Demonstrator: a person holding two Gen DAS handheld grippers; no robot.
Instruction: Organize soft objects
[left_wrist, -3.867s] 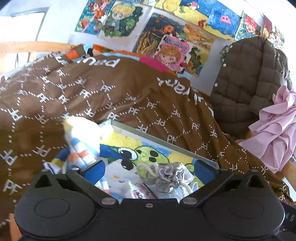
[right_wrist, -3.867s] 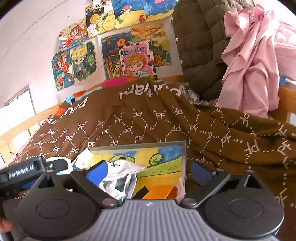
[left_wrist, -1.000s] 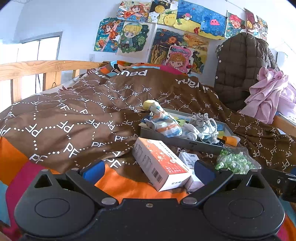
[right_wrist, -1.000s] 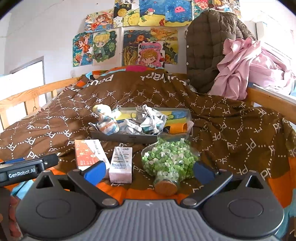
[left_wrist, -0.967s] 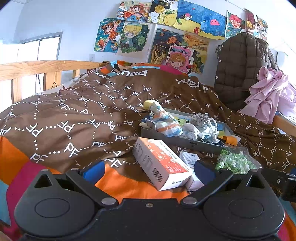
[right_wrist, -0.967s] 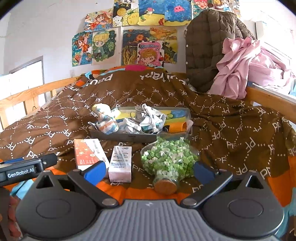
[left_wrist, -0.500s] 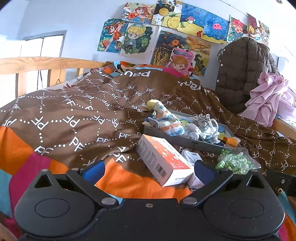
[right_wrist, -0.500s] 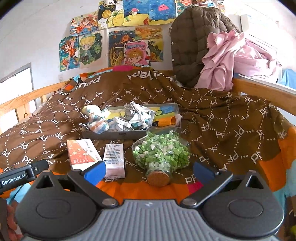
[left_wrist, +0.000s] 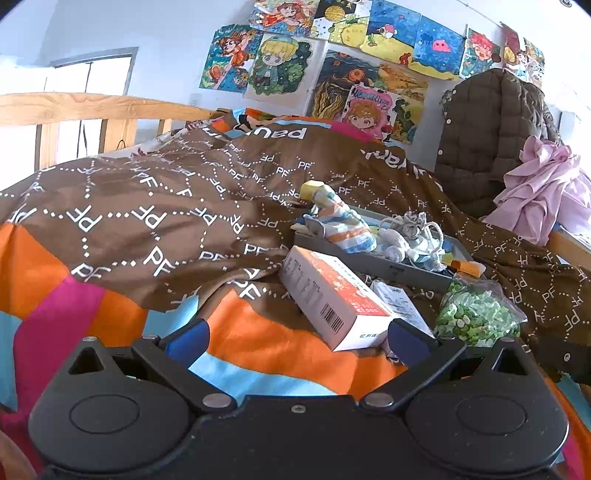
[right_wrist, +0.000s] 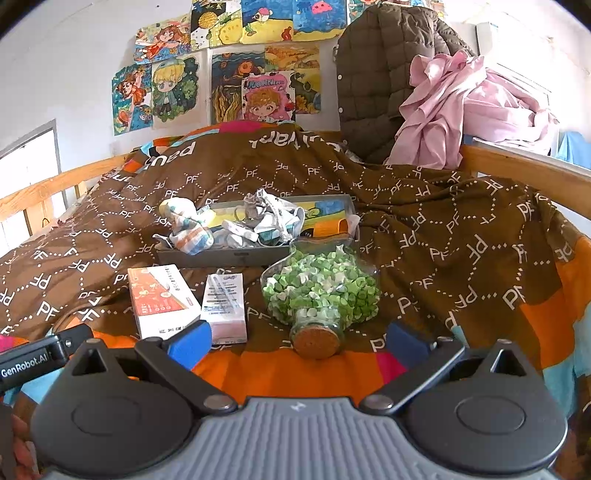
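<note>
Grey tray (right_wrist: 221, 256) holding the striped socks (right_wrist: 188, 230) sits ahead of both grippers, beyond the boxes, long axis crosswise. Left gripper (left_wrist: 295, 334) and right gripper (right_wrist: 295, 341) gape wide, empty; neither clearly nearer.

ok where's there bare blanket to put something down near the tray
Right of the tray and jar, the blanket lies bare up to the bed rail. Left of the tray is bare too. In front, the orange box, white box and jar crowd it.
</note>
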